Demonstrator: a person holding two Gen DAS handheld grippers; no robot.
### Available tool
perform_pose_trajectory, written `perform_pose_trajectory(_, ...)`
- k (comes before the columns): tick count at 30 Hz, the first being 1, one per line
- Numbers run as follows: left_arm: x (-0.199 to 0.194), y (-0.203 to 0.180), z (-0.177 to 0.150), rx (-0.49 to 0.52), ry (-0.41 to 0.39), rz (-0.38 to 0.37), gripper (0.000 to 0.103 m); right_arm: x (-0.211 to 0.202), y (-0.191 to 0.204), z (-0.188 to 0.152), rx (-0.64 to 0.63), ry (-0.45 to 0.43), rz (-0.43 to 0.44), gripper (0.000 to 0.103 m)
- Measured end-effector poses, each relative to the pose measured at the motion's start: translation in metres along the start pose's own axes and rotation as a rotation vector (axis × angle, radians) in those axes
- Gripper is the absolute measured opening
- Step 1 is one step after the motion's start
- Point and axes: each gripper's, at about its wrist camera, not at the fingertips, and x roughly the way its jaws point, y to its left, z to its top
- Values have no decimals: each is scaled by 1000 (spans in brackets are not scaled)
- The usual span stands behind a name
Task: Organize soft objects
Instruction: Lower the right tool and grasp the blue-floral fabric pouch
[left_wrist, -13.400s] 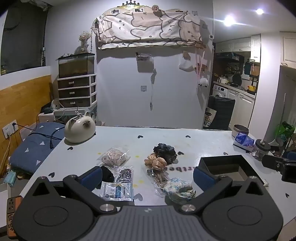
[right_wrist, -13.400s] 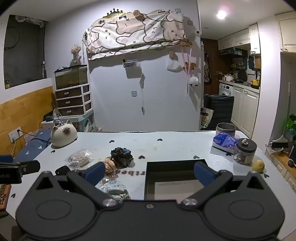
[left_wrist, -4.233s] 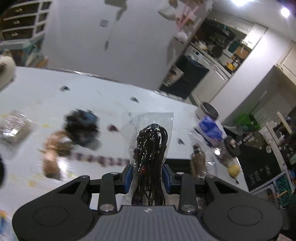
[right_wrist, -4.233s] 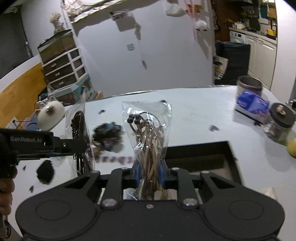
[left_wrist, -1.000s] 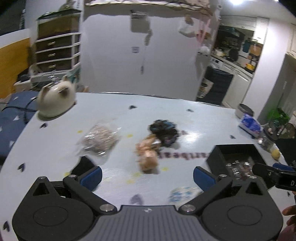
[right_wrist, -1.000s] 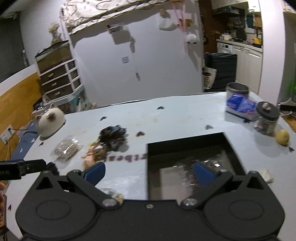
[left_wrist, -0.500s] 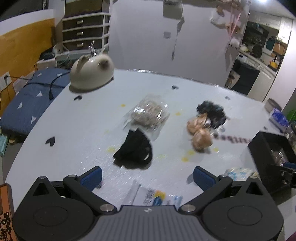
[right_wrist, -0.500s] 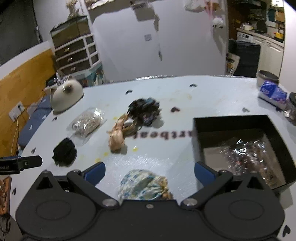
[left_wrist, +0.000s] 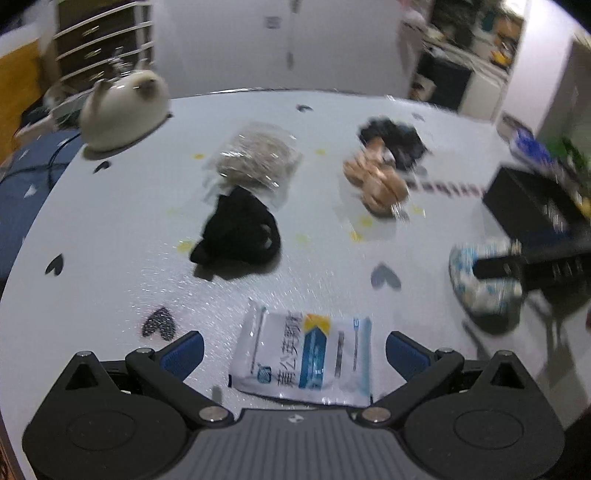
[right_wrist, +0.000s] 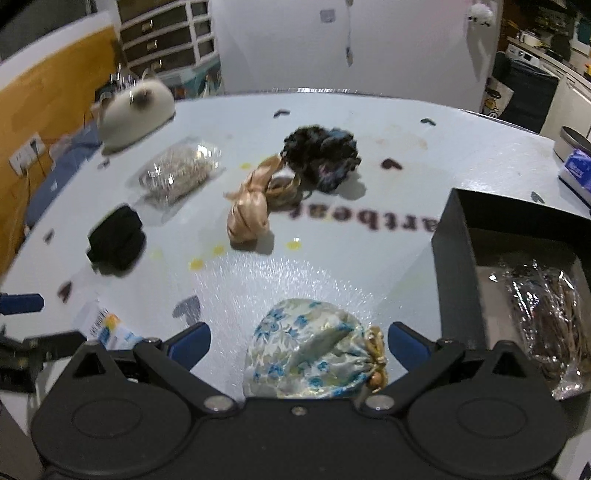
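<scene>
Four scrunchies (right_wrist: 320, 157) (two bagged packs (right_wrist: 180, 172)) outside box (right_wrist: 452, 236)

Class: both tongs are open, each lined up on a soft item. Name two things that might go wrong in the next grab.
The flat white packet lies flush on the table, so the left tongs may slide over it. The rounded floral pouch may squeeze out of the right tongs; its gold bead end points toward the black box.
</scene>
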Motion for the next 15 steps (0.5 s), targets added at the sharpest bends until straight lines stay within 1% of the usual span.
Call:
perform_pose_trajectory(3,9,-8,-4,59,21,8,103,11,6,0,-31,39,-22,103)
perform_pose_trajectory(6,17,-14,-4,78,46,13,103,17,10,0,-57,55,-45,103)
perform_pose_trajectory(10,30,-20,-2,104,88,58,103,22,11,-1,-63,79,-73,103)
perform_pose_trajectory(12,35,-20,0,101,98,75,103,26,12,-2,-58,96,-97,103)
perform_pose_trajectory(15,38,-18,5,79,102,79,103,29,12,-3,-53,101,-117,103)
